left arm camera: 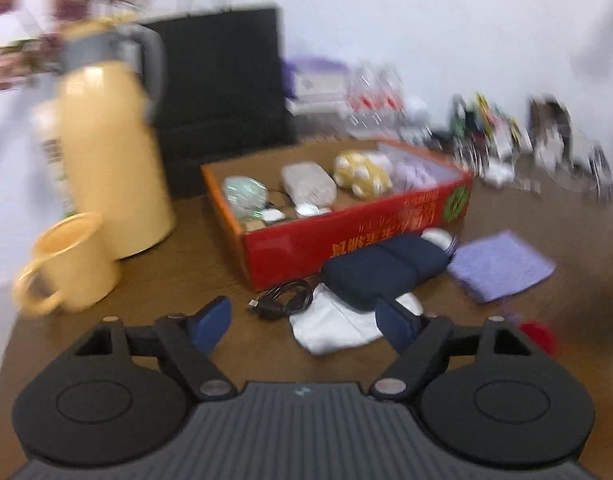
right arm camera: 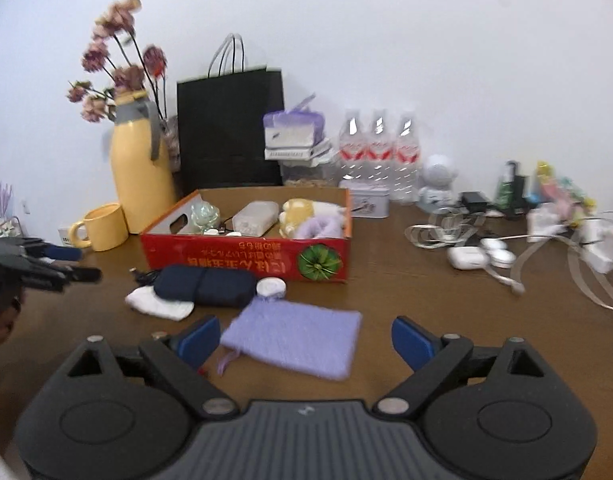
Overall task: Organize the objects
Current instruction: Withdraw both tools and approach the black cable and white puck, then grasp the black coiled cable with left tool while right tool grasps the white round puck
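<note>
An open red cardboard box sits mid-table and holds a yellow plush toy, a clear case and small items. In front of it lie a navy pouch, a white cloth, a black cable, a white round disc and a purple knitted pouch. My left gripper is open above the cable and cloth, holding nothing. My right gripper is open over the purple pouch, its pads clear of it.
A yellow thermos and yellow mug stand left of the box, a black paper bag and water bottles behind it. Earbud cases, ribbons and small clutter fill the right side. A small red thing lies near the purple pouch.
</note>
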{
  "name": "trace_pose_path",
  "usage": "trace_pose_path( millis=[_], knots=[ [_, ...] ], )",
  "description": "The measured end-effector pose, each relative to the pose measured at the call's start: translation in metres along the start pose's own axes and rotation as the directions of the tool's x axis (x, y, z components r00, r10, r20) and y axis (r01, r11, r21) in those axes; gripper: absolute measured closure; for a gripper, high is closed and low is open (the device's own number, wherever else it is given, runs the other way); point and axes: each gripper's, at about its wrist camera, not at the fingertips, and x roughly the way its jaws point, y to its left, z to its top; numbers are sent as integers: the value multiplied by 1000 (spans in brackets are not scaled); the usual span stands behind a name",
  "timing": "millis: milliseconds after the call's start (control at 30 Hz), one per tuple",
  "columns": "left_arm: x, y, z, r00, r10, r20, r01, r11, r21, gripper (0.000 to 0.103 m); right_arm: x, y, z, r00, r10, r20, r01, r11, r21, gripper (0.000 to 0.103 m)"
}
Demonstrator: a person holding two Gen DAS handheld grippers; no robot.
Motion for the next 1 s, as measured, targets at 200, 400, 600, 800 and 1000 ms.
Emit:
trace_pose_path(
  millis=[200,400,600,800,1000],
  knots=[
    [74,28,-3,999,-17,-46,21,995,93,33,134,11,18,994,-16,-104,9,998,-65,32],
    [96,43,-4,989,-127,-76,131,991,43,44,208,34,25,983,10,-181,-45,980,-192,44],
    [103,48,-2,985,-148,-90,143,988,-62,62,227,29,20,982,63,-178,-84,990,-114,44],
    [89,45,-2,994,-56,-90,49,996,-76,65,224,30,21,985,48,-166,-65,993,-102,65],
    [9,23,-6,996,81,36,-76,989,-125,65,155,22,26,999,-4,-46,1,998,-61,65]
  ],
)
